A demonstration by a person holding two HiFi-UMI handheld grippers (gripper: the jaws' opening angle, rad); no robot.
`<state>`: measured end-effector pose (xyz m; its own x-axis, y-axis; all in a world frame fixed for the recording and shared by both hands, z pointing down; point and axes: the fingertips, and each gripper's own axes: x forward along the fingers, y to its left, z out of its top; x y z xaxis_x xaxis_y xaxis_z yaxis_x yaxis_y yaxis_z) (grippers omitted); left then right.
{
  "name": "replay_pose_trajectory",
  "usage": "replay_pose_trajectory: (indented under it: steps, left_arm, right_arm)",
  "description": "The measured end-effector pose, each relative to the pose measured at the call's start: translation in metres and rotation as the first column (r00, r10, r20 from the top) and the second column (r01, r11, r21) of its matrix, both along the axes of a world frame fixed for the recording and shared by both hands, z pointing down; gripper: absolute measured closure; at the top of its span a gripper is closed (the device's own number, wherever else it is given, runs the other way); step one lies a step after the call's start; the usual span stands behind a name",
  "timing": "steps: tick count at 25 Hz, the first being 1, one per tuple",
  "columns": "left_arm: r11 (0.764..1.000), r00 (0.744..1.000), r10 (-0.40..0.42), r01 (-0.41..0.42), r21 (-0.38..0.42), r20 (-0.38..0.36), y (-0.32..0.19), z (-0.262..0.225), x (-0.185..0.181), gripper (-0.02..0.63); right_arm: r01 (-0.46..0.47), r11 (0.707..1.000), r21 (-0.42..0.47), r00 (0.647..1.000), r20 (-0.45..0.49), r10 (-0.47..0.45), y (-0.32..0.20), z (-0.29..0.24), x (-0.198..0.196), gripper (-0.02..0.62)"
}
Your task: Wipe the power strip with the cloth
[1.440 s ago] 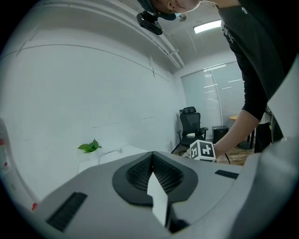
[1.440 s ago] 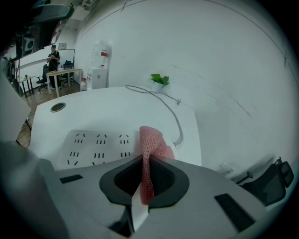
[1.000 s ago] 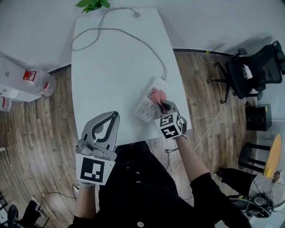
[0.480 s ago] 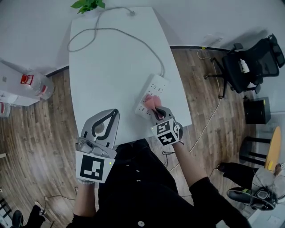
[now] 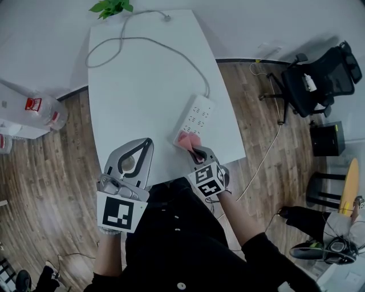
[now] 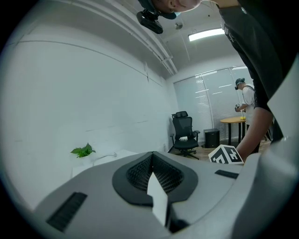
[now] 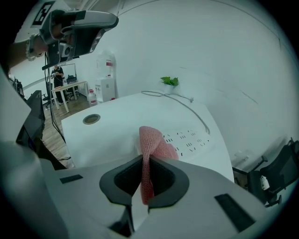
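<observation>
A white power strip lies slantwise on the white table, its grey cable looping to the far end. My right gripper is shut on a pink cloth, which rests on the strip's near end. In the right gripper view the pink cloth sticks up from between the jaws, with the power strip just beyond. My left gripper is held over the table's near edge, jaws shut with nothing between them; in the left gripper view it points up into the room.
A green plant stands at the table's far end. A round cable port sits in the tabletop. An office chair and a black box stand on the wood floor at the right; water bottles at the left.
My right gripper has drawn the pink cloth along the power strip toward me, from its middle to its near end. The left gripper has stayed put.
</observation>
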<state>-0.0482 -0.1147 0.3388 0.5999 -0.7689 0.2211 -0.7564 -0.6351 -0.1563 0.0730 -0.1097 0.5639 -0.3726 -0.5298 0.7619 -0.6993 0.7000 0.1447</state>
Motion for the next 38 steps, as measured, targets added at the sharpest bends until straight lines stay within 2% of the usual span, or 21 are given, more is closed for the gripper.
replay_pose_trajectory:
  steps: [6, 21, 30, 38]
  left_arm:
    - [1.000, 1.000, 0.004, -0.004, 0.011, -0.002, 0.000, -0.002, -0.005, 0.593]
    - [1.000, 1.000, 0.006, -0.006, 0.021, -0.002, -0.006, -0.005, 0.002, 0.593]
    - [1.000, 1.000, -0.005, 0.005, 0.020, -0.006, -0.011, -0.008, 0.012, 0.592]
    - [0.998, 0.999, -0.052, 0.053, 0.034, -0.008, -0.016, -0.013, 0.014, 0.592]
  right_arm:
    - [0.027, 1.000, -0.002, 0.999, -0.016, -0.028, 0.008, 0.003, -0.012, 0.545]
    - [0.022, 1.000, -0.009, 1.000, 0.005, -0.021, 0.007, -0.003, -0.007, 0.545]
    - [-0.024, 0.997, 0.077, 1.000, 0.012, 0.023, -0.018, -0.043, 0.021, 0.546]
    - [-0.026, 0.985, 0.168, 0.999, -0.030, 0.031, -0.065, -0.070, 0.058, 0.545]
